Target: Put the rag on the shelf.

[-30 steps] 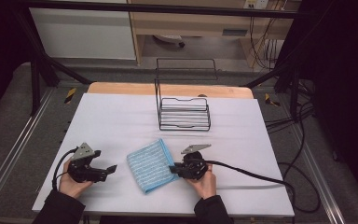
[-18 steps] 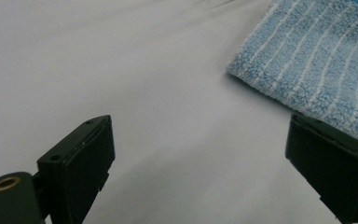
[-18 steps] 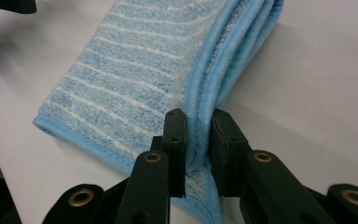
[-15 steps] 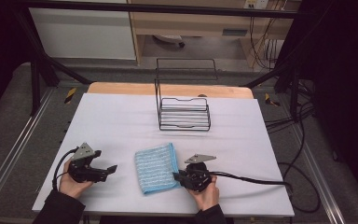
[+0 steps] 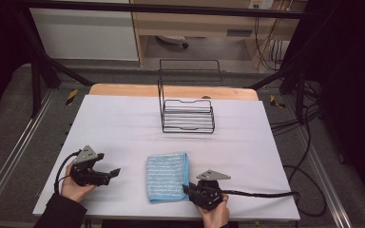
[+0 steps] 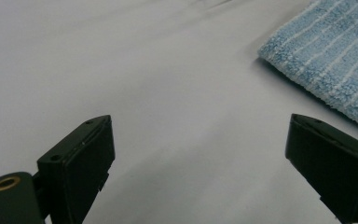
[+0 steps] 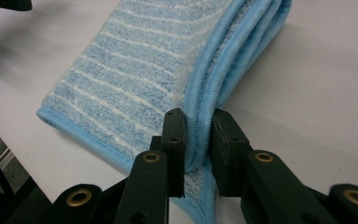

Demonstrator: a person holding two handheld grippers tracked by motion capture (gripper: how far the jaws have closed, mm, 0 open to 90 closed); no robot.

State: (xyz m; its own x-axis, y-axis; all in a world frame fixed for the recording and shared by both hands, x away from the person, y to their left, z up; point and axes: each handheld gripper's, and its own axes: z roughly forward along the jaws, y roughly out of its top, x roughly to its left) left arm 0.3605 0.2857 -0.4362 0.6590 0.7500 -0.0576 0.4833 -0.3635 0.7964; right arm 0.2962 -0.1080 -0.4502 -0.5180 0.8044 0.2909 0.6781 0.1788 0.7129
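A folded blue towel with white stripes (image 5: 167,175) lies on the white table near its front edge. My right gripper (image 5: 189,189) is at the towel's right front corner, shut on its stacked hemmed edges (image 7: 198,135), which the two jaws pinch between them. My left gripper (image 5: 115,173) rests on the table to the left of the towel, open, a short gap away from it. In the left gripper view nothing lies between its wide-apart jaws, and the towel (image 6: 331,60) shows at the upper right.
A black wire rack (image 5: 187,114) stands at the back middle of the table (image 5: 123,123). A cable (image 5: 261,194) trails right from my right gripper. The table's front edge runs just behind both hands.
My right gripper has moved toward the front right, dragging the towel's corner with it; the towel has turned from tilted to nearly square with the table. The left gripper has stayed put.
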